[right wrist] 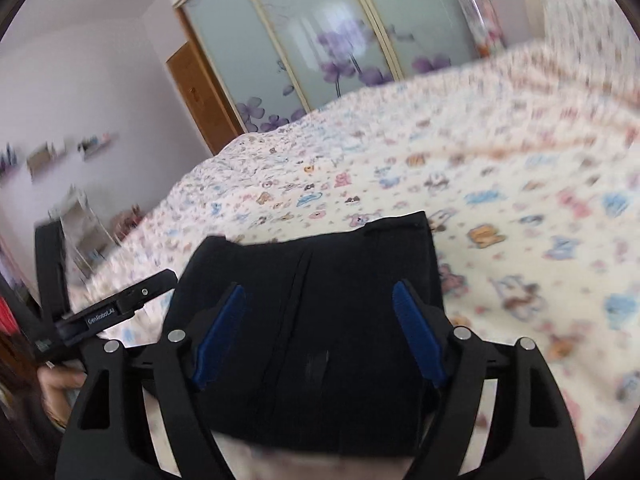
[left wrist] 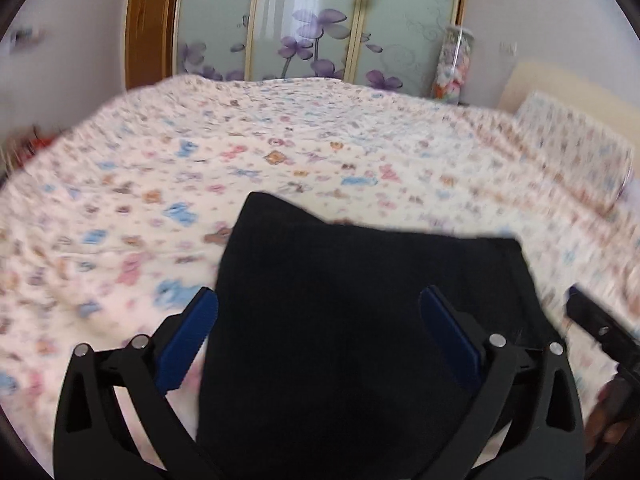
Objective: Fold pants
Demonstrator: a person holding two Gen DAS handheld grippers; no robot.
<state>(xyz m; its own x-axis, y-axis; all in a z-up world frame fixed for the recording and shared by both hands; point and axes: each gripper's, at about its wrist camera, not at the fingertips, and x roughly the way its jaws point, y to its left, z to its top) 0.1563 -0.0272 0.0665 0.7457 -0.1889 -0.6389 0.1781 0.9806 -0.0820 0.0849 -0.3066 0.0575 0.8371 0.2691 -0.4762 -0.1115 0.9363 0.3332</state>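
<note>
While the pants point(right wrist: 312, 320) are lying folded into a compact black stack on the bed point(left wrist: 280, 152), both the left gripper point(left wrist: 318, 344) and right gripper point(right wrist: 320, 332) are hovering wide open over it, gripping nothing, likely lining up another fold.

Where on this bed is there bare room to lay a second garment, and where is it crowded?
Free: the broad stretch of patterned bedspread between the black pants and the wardrobe doors, and the spread to the right of the pants in the right wrist view. Crowded: the near edge, where the pants lie under the open left gripper and right gripper.
</note>
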